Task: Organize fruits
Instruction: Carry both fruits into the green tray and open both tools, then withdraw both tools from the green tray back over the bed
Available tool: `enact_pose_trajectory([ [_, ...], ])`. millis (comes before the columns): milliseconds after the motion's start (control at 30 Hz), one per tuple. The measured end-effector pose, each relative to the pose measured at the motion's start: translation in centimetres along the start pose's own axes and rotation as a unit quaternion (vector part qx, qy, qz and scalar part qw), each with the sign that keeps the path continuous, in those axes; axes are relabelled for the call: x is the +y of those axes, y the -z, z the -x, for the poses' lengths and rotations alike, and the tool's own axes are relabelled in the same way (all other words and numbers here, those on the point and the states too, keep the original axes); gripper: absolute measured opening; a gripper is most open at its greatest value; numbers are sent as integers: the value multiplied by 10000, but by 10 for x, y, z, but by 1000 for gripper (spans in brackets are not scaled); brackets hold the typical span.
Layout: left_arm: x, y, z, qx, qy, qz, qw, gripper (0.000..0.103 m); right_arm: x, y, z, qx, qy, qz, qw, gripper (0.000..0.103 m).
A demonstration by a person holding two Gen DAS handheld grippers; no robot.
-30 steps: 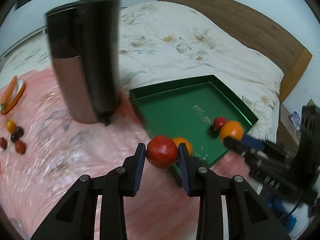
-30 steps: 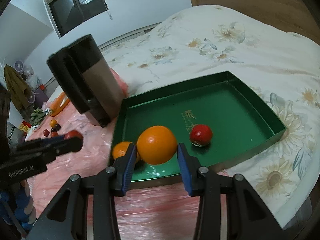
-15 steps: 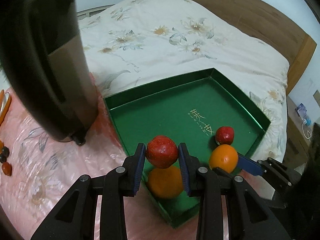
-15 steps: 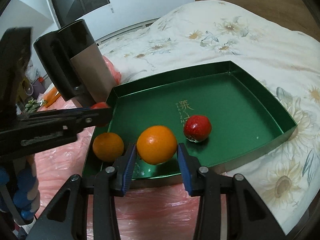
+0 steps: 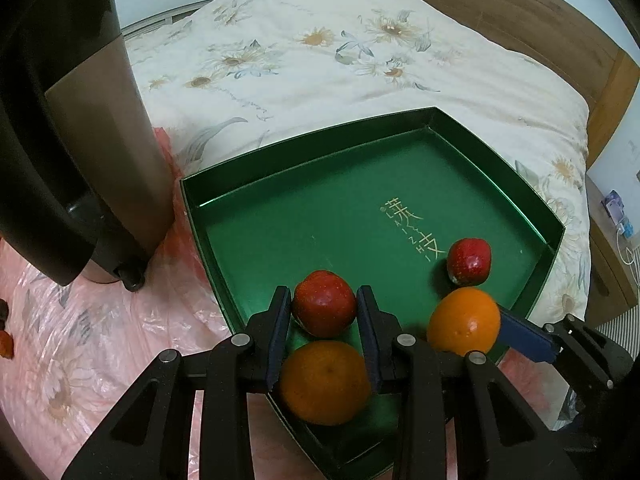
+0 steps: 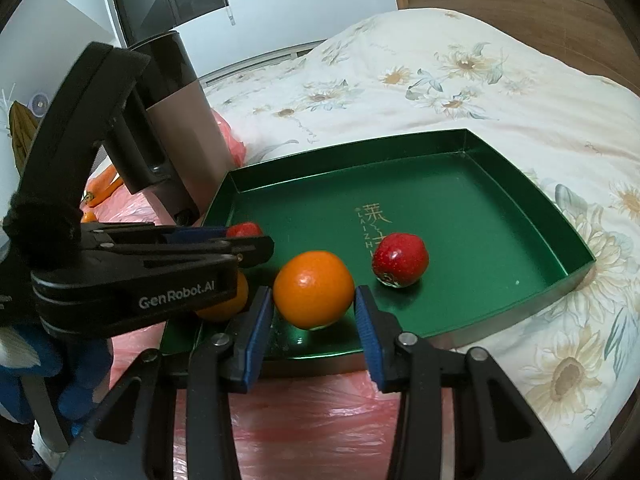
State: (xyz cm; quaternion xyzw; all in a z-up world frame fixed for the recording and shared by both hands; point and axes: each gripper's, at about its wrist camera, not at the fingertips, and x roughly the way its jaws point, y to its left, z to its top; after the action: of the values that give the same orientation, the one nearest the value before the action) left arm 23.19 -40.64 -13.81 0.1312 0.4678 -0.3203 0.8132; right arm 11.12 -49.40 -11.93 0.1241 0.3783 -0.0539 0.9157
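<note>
Your left gripper (image 5: 324, 312) is clamped on a red apple (image 5: 324, 304), its blue pads pressed to both sides of the fruit, and it hangs over the near-left corner of the green tray (image 5: 400, 136). Directly under that apple, on the tray floor at the same corner, sits a loose orange (image 5: 324, 382). Your right gripper (image 6: 314, 312) pinches a second orange (image 6: 314, 289) between its pads — held just above the tray's near edge, with its reflection showing on the glossy floor beneath. A second red apple (image 6: 400, 260) rests on the tray floor just beyond that orange, beside the gold lettering printed near the middle, and it touches neither gripper. The tray lies on the flowered bedspread (image 6: 460, 80), with its near edge over the pink plastic sheet (image 6: 320, 420). Off the tray's left edge stands a tall black-and-bronze kettle (image 5: 80, 140), upright on the pink sheet. In the left wrist view, small dark red fruits (image 5: 5, 344) lie at the sheet's far-left margin — too cropped to name.
</note>
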Motion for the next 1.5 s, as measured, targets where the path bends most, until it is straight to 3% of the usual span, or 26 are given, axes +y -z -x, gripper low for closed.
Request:
enact_pose_trajectory([
  [433, -5, 1, 4, -11, -33, -111, 9999, 30, 2, 1, 2, -10, 57, -11, 10000, 51],
  [500, -5, 1, 8, -70, -80, -120, 9999, 48, 2, 1, 3, -9, 64, -20, 10000, 52],
  [567, -5, 0, 12, -143, -94, -104, 9998, 49, 3, 1, 3, 0, 74, -13, 10000, 52],
  [667, -6, -1, 16, -169, -98, -127, 9997, 49, 3, 1, 4, -41, 68, -44, 10000, 77],
  [1100, -6, 8, 43, -341, -178, -176, 9991, 51, 10, -1, 20, -141, 100, -67, 9998, 80],
  [1267, 0, 16, 64, -459, -222, -58, 9987, 54, 23, -2, 32, -167, 123, 29, 9998, 88],
  [1500, 17, 37, 95, -570, -353, 196, 9976, 55, 45, -1, 48, -176, 128, 171, 9996, 90],
])
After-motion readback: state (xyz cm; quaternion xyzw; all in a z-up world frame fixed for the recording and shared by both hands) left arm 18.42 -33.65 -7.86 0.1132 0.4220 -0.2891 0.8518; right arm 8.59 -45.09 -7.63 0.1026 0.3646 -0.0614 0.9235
